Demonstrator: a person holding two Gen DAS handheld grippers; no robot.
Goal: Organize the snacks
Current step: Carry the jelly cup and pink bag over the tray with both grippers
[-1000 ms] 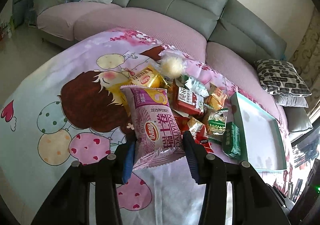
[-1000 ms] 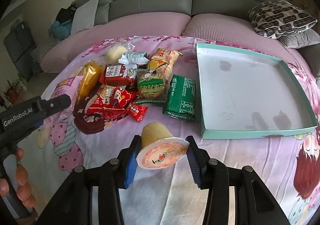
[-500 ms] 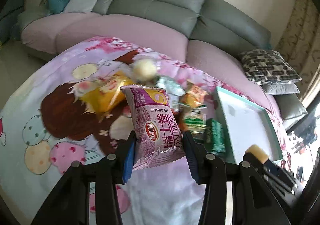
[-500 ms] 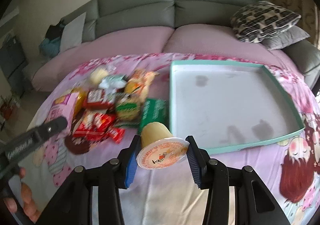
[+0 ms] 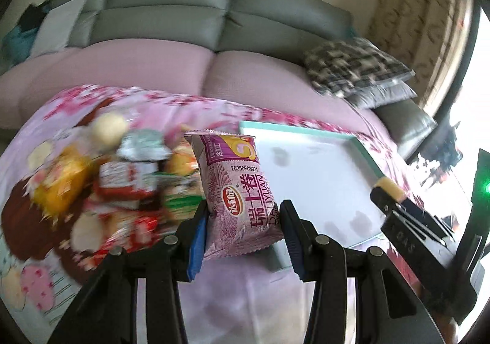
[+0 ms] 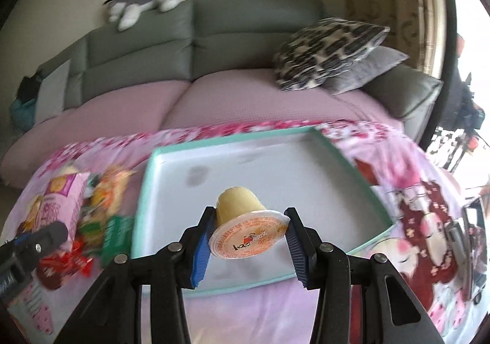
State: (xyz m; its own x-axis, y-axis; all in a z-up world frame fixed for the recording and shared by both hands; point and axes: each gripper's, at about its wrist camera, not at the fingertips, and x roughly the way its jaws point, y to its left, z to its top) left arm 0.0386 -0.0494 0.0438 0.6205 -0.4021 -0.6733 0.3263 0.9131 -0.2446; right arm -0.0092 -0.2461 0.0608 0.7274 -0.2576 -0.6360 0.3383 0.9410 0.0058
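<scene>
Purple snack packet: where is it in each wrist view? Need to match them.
Left wrist: purple snack packet stands at centre, clamped upright in the left gripper, the teal tray behind it to the right.
Right wrist: it is at the far left edge, left of the teal tray.
Shared landmark: the teal tray.

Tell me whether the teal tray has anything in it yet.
Empty. The tray shows only its bare grey floor with a few dark smudges. The jelly cup is held in the right claw in front of it, not set down.
</scene>
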